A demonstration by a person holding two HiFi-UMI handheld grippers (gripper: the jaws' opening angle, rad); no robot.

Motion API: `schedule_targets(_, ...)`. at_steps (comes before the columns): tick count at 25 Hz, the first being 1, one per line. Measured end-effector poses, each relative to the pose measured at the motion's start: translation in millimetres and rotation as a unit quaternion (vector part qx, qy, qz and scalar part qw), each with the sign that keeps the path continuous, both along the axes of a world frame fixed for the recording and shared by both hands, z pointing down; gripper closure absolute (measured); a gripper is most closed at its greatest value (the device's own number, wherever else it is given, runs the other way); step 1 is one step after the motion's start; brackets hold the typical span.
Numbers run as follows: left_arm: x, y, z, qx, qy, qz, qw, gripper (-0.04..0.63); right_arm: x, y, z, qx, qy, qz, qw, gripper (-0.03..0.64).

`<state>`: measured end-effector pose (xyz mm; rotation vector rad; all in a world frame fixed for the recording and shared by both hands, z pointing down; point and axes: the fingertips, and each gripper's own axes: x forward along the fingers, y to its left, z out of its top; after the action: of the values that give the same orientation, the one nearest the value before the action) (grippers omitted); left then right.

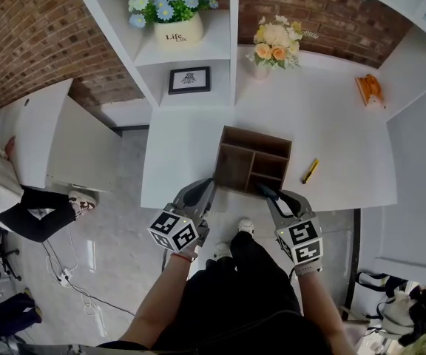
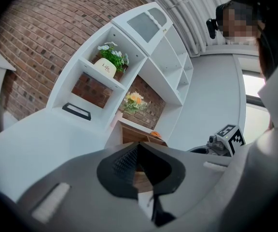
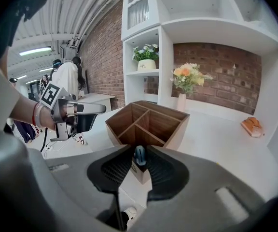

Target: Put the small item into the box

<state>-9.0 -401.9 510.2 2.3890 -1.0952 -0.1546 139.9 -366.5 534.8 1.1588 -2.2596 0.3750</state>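
Observation:
A brown wooden box with several open compartments stands near the front edge of the white table. My right gripper hangs just before the box's front edge, shut on a small blue-grey item that sticks up between its jaws. In the right gripper view the box lies straight ahead of that gripper. My left gripper is at the box's front left corner, jaws together with nothing between them. From the left gripper only a strip of the box shows.
A yellow pen lies on the table right of the box. An orange object sits at the back right, a flower vase at the back. A white shelf unit holds a plant pot and a picture frame. A person sits at far left.

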Motion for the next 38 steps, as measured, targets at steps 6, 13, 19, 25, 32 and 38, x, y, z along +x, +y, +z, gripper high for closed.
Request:
schedule_targets(6, 4.5, 1.6, -3.1, 0.004, 0.001, 0.007, 1.0, 0.592, 5.7, 2.1, -5.7, 0.009, -0.006, 0.013, 1.0, 0.526)
schedule_targets(13, 5.4, 6.2, -4.3, 0.006, -0.001, 0.01, 0.9999, 0.592, 10.9, 4.6, -9.7, 0.02, -0.023, 0.027, 0.999, 0.526)
schedule_targets(19, 1.3, 9.0, -8.6, 0.011, -0.003, 0.007, 0.9999, 0.592, 12.2, 4.8, -21.5, 0.04, -0.041, 0.036, 0.998, 0.551)
schedule_targets(25, -8.3, 9.5, -15.3, 0.02, -0.007, -0.002, 0.9998, 0.592, 18.6, 2.3, -37.2, 0.076, -0.059, 0.051, 0.994, 0.614)
schedule_targets(32, -25.8, 5.6, -25.7, 0.036, -0.019, -0.018, 0.999, 0.593, 29.5, -3.4, -61.9, 0.125, -0.078, 0.069, 0.987, 0.615)
schedule_targets(38, -37.3, 0.3, -37.7, 0.051, -0.026, -0.03, 0.9979, 0.594, 38.2, -9.7, -86.5, 0.165, -0.1, 0.083, 0.978, 0.615)
